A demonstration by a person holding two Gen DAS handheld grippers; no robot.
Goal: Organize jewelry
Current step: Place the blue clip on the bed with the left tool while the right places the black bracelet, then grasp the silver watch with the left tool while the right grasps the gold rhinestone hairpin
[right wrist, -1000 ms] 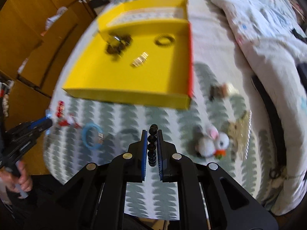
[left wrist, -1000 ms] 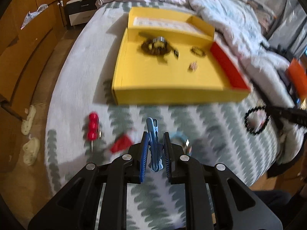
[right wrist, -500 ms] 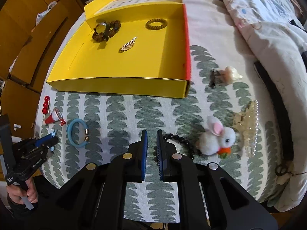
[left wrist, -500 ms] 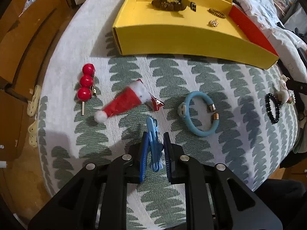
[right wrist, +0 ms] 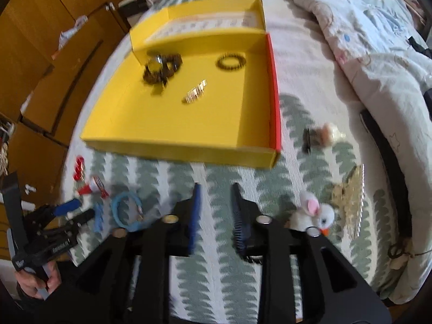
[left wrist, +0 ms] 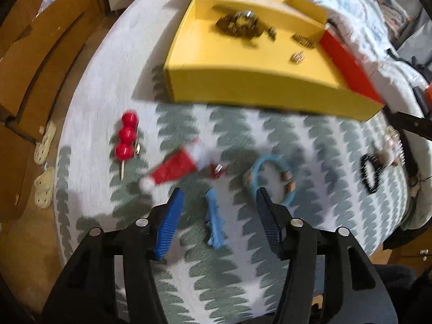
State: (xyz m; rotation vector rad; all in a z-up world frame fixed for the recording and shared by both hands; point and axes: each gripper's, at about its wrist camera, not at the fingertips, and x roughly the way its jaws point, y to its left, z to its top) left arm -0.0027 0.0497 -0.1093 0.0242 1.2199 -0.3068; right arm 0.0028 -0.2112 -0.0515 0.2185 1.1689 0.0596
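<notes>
A yellow tray point(left wrist: 243, 86) point(right wrist: 172, 148) lies on the bed and holds a dark beaded bracelet with a watch point(left wrist: 237, 23) point(right wrist: 160, 68), a brown hair tie point(right wrist: 230, 61) and a gold brooch point(right wrist: 195, 94). My left gripper point(left wrist: 217, 210) is open over a blue hair clip point(left wrist: 214, 221) that lies on the blanket between its fingers. A Santa-hat clip point(left wrist: 178, 168), a red-ball pin point(left wrist: 126, 136) and a blue bracelet point(left wrist: 272, 178) lie close ahead. My right gripper point(right wrist: 214, 210) is open and empty. The black bead bracelet point(left wrist: 371, 172) lies at the right, hidden in the right wrist view.
A white bunny clip point(right wrist: 314, 214), a gold pearl claw clip point(right wrist: 349, 197) and a shell clip point(right wrist: 321, 136) lie right of the tray. A rumpled duvet point(right wrist: 364, 40) covers the bed's right side. Wooden cabinets point(left wrist: 35, 54) stand left, with sandals point(left wrist: 44, 145) on the floor.
My left gripper has opened and let the blue hair clip drop onto the blanket. My right gripper, having let go of the black bead bracelet, has opened wider and moved up.
</notes>
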